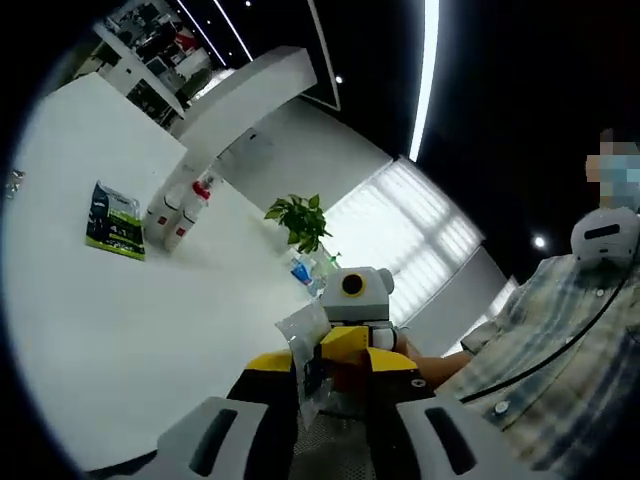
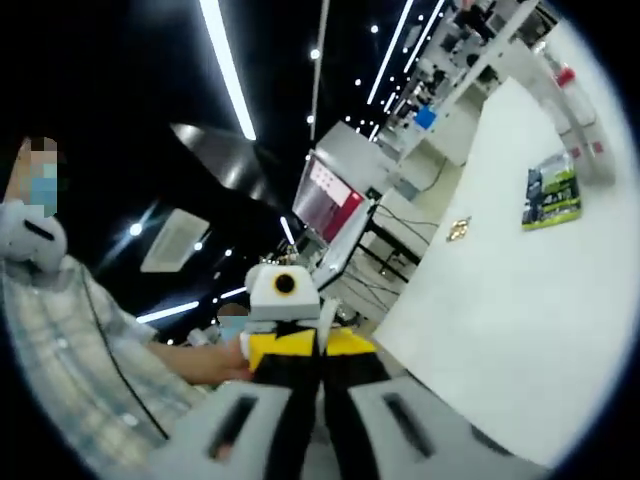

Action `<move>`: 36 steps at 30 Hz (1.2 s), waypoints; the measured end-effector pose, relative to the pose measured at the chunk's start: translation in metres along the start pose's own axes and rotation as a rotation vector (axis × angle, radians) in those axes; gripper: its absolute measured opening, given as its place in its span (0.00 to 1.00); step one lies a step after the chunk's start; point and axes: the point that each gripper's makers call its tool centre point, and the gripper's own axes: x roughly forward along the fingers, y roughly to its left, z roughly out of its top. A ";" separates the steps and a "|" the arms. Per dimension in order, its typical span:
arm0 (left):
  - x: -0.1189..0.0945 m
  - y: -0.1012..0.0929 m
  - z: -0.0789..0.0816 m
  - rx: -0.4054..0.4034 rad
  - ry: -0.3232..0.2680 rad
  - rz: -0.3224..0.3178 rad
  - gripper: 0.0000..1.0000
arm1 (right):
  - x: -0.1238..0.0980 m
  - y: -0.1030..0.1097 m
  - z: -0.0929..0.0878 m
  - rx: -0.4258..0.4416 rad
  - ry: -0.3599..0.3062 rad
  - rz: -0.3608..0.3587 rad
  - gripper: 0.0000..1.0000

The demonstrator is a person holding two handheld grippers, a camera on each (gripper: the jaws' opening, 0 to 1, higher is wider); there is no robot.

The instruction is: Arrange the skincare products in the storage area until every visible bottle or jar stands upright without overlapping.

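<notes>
- Left tongs (image 1: 330, 400) clamped on a clear packet (image 1: 305, 345); right tongs (image 2: 320, 400) together, empty.
- Bottles (image 1: 180, 210) stand far off on the white surface (image 1: 120, 340).
- Risk: raised tongs could collide.

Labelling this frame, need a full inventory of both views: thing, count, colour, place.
table: 1, white, under everything in both views
pouch: 1, green and black, lying flat on the table's far side
bottles: 2, white with red caps, upright beside the pouch
plant: 1, green, at the table's far edge
small bottle: 1, blue label, below the plant
small metal item: 1, gold-toned, near the table edge, too small to identify
clear packet: 1, transparent, between the two grippers
left gripper: yellow and black, facing the right one, state unclear
right gripper: yellow and black, state unclear
person: plaid shirt, behind the grippers
</notes>
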 end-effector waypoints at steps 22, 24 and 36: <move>0.010 0.006 0.004 -0.084 -0.014 -0.042 0.14 | -0.017 -0.017 0.024 0.045 -0.125 -0.049 0.00; 0.009 0.007 0.005 -0.088 -0.017 -0.039 0.05 | -0.016 -0.013 0.025 0.047 -0.130 -0.034 0.00; 0.002 0.009 0.006 -0.078 -0.023 -0.032 0.00 | -0.012 -0.015 0.029 -0.015 -0.159 -0.054 0.10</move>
